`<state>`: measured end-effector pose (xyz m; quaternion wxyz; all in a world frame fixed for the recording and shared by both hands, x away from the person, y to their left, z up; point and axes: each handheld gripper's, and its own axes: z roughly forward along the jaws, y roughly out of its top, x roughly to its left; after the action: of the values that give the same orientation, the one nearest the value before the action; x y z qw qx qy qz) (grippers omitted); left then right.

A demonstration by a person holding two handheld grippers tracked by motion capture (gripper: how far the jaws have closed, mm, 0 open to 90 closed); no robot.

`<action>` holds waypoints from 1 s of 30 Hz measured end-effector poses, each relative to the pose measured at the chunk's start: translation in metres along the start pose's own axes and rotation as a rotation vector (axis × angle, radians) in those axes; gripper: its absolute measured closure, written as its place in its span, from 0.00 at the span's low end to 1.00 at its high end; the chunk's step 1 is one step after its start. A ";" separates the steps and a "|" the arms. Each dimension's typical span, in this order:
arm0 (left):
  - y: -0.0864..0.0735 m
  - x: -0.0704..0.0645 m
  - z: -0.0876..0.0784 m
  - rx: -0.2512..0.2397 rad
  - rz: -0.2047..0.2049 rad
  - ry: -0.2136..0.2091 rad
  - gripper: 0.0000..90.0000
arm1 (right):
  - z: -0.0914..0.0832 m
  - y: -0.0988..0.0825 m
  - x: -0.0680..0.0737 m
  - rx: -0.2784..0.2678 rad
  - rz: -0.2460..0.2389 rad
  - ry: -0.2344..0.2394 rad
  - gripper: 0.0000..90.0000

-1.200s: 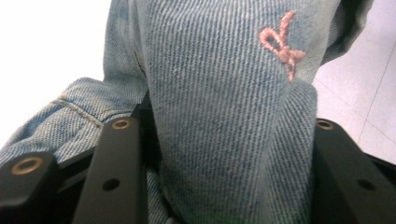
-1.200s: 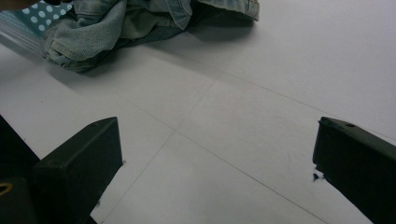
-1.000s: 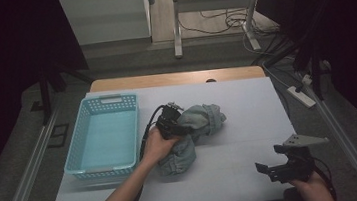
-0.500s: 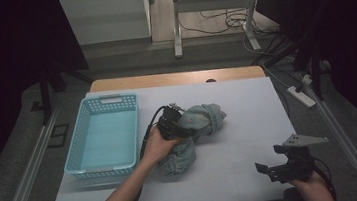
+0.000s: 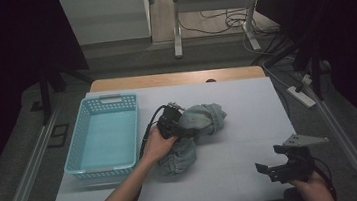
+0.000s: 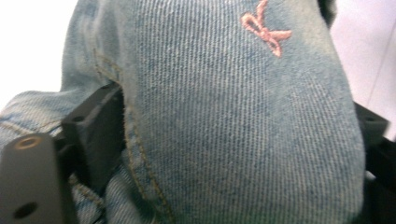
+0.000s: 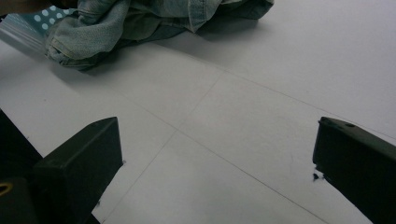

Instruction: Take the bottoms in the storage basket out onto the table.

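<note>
A crumpled pair of blue jeans [image 5: 204, 120] lies in the middle of the white table [image 5: 246, 98]. My left gripper [image 5: 175, 116] is pushed into the left side of the heap. In the left gripper view a fold of denim [image 6: 233, 93] with pink stitching bulges between the jaws, against the left finger [image 6: 95, 126]. The jaws have just been opening and now stand wide apart, so the cloth sits loose between them. My right gripper [image 5: 269, 169] rests at the table's near right corner, open [image 7: 215, 163] over bare table, with the jeans [image 7: 116, 23] well ahead of it.
A light blue plastic basket [image 5: 105, 166] stands on the left part of the table, next to the jeans, with nothing in it. A wooden strip [image 5: 174, 79] runs along the table's far edge. Dark floor, metal rails and cables surround the table.
</note>
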<state>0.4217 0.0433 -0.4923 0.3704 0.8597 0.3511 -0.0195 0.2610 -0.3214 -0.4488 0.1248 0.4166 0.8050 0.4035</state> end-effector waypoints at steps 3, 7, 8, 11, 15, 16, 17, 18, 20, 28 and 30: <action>0.000 0.000 0.000 -0.008 0.006 -0.013 0.12 | 0.000 0.000 0.000 0.000 0.000 0.000 0.02; 0.000 0.000 0.000 -0.017 0.020 -0.021 0.07 | 0.000 0.000 0.000 0.001 -0.001 0.002 0.02; 0.000 0.000 0.000 -0.020 0.022 -0.027 0.07 | 0.000 0.000 0.000 0.001 -0.001 0.002 0.02; 0.000 0.000 -0.001 -0.027 0.026 -0.037 0.05 | 0.000 0.000 0.000 0.001 -0.002 0.003 0.02; 0.001 -0.001 -0.003 -0.036 0.034 -0.051 0.03 | 0.000 0.000 0.000 0.000 -0.002 0.003 0.02; 0.001 -0.001 -0.003 -0.040 0.037 -0.053 0.02 | 0.000 0.000 0.000 0.000 -0.002 0.004 0.02; 0.001 -0.001 -0.004 -0.042 0.040 -0.056 0.02 | 0.000 0.000 0.000 -0.001 -0.002 0.004 0.02; 0.002 -0.002 -0.005 -0.046 0.041 -0.062 0.02 | 0.000 0.000 0.000 -0.001 -0.002 0.004 0.02; 0.002 -0.003 -0.006 -0.048 0.048 -0.067 0.01 | 0.000 0.000 0.000 0.000 -0.002 0.004 0.02; 0.004 -0.007 -0.010 -0.048 0.078 -0.079 0.00 | 0.000 0.000 0.000 -0.001 -0.003 0.005 0.02; 0.004 -0.007 -0.011 -0.049 0.082 -0.085 0.00 | 0.000 0.000 0.000 -0.001 -0.003 0.004 0.02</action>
<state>0.4161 0.0443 -0.4796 0.4066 0.8624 0.2998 -0.0320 0.2607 -0.3212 -0.4488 0.1238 0.4145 0.8058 0.4045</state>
